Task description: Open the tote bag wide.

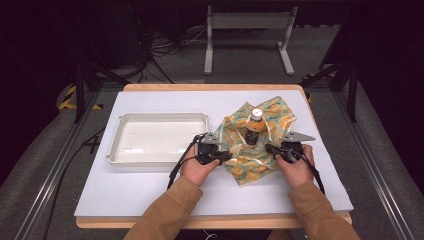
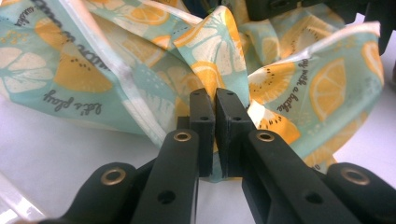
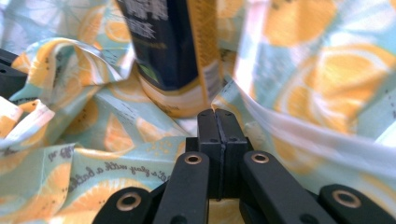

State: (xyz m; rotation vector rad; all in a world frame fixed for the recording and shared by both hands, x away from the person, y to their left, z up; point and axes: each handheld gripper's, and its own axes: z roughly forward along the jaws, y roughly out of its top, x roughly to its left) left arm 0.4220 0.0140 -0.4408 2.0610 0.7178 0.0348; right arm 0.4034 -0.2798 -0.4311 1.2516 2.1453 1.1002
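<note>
On the white tabletop (image 1: 150,185) we pinch the teal orange-print cloth (image 1: 260,125) with left gripper (image 1: 224,156) and right gripper (image 1: 270,148), both clamped on it, flanking the upright dark juice bottle (image 1: 254,127).

right claw (image 3: 215,111) pinched tight on the citrus-print cloth (image 3: 322,65), just before the bottle (image 3: 173,51)

Dim room, grey carpeted floor (image 1: 240,60), white-legged frame (image 1: 248,35) standing behind the worktop (image 1: 150,195), tangled cables (image 1: 165,47) on the floor, yellow-black hazard tape (image 1: 67,97) at left, dark stands either side.
</note>
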